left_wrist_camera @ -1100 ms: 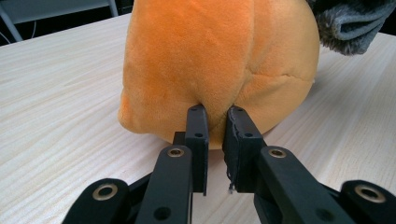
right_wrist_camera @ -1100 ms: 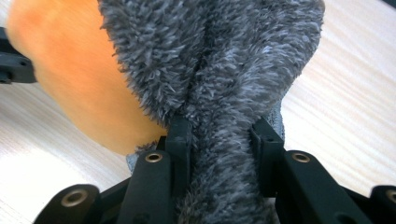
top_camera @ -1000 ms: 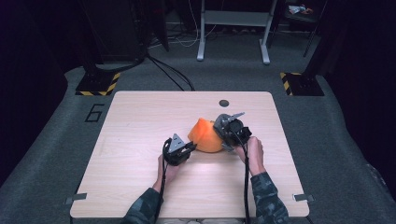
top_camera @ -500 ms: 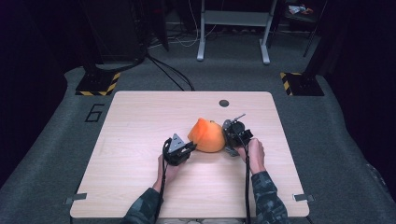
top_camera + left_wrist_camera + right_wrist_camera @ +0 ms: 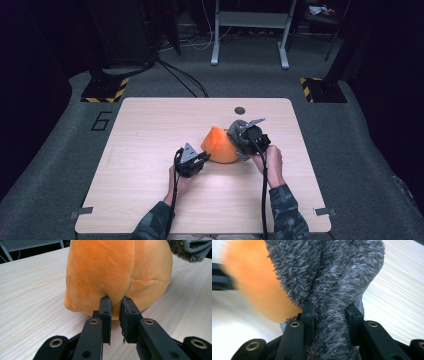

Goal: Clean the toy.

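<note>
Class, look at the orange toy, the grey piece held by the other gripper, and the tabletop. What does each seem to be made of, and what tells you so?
Orange toy: soft short-pile plush, probably stuffed; matte nap, stitched seams, puckering where the left gripper pinches it.
Grey piece: shaggier, longer-pile plush or fleece; tufted fibres bunched in the right gripper.
Tabletop: pale wood or wood-look laminate; smooth, with straight grain lines.

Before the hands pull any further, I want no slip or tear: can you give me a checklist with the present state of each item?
1. Left gripper pinches a fold of the orange plush: ok.
2. Right gripper clamps the grey fuzzy fabric: ok.
3. Orange plush rests on the table: ok.
4. Grey fabric free of the orange plush: cannot tell.
5. Cables clear of the jaws: ok.
6. Table edge well away from the plush: ok.
</note>
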A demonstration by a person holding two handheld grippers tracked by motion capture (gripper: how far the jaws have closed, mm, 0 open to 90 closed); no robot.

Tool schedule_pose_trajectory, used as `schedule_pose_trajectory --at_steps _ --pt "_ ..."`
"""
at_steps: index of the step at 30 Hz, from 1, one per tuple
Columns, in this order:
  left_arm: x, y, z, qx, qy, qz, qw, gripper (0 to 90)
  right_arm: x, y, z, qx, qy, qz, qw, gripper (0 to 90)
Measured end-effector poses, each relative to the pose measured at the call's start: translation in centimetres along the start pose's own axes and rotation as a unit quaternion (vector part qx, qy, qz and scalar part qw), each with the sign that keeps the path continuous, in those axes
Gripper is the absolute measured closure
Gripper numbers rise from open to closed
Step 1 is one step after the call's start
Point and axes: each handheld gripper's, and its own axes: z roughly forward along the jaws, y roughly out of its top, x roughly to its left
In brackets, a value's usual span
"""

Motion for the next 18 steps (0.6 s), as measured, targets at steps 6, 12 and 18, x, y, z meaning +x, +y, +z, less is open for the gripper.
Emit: schedule_pose_trajectory --at_steps 6,12,18 --pt "0.1 0.1 -0.1 -0.007 0.007 -0.003 0.9999 72.3 -0.2 0.3 1.3 0.005 -0.009 0.004 0.9999 67.0" --pt "0.3 0.2 0.2 -0.008 0.023 -0.004 0.9997 55.6 -0.7 0.2 1.6 0.006 -0.013 -0.004 0.9999 67.1" --pt "0.0 0.2 0.9 0.006 0.017 0.016 0.9997 67.1 -1.0 0.3 1.9 0.002 -0.013 -0.004 0.9999 67.1"
